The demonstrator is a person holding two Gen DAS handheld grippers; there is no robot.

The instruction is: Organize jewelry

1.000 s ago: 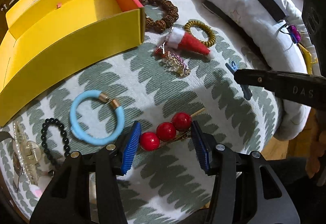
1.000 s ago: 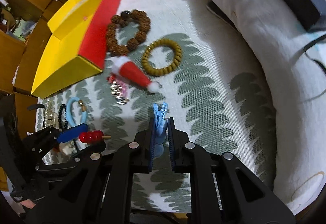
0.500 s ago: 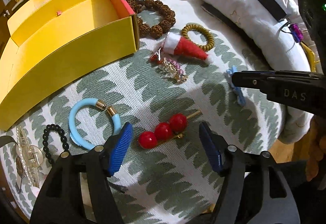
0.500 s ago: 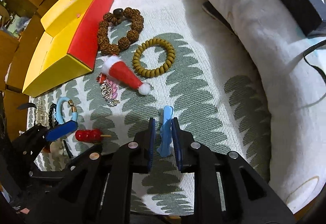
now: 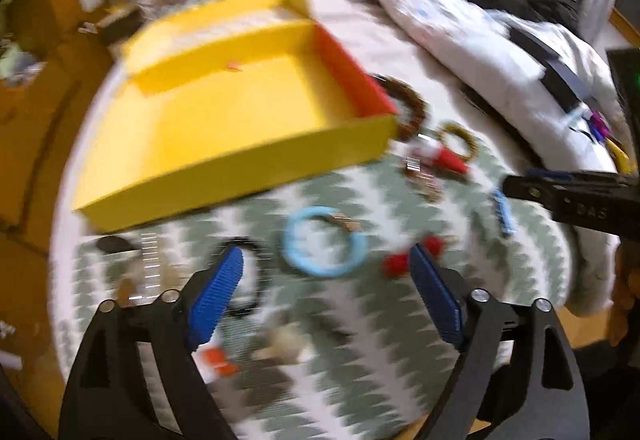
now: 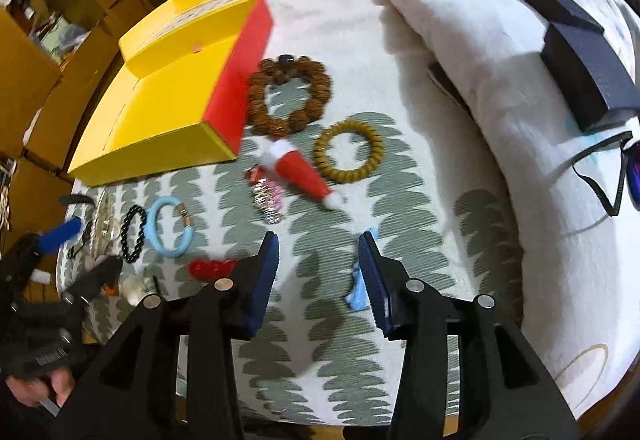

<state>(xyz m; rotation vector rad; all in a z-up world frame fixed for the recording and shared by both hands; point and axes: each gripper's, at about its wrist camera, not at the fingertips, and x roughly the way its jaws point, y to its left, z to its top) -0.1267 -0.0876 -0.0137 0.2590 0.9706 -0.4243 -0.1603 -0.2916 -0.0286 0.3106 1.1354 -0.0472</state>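
On patterned cloth (image 6: pixel 320 360) | right view only: blue clip (image 6: pixel 357 296) unpinched | both jaws spread, just opening

The left gripper (image 5: pixel 326 292) hangs over the leaf-patterned cloth (image 5: pixel 360 380), its jaws having just been opening and now wide with nothing gripped. The light blue bracelet (image 5: pixel 324 248) lies beyond its blue pads (image 5: pixel 216 294), the red bead pin (image 5: pixel 400 260) partly behind the right pad. The yellow box (image 5: pixel 224 144) sits further back, blurred.

Both the left gripper (image 5: pixel 324 290) and right gripper (image 6: pixel 318 272) point downward, jaws just opening, seemingly empty.
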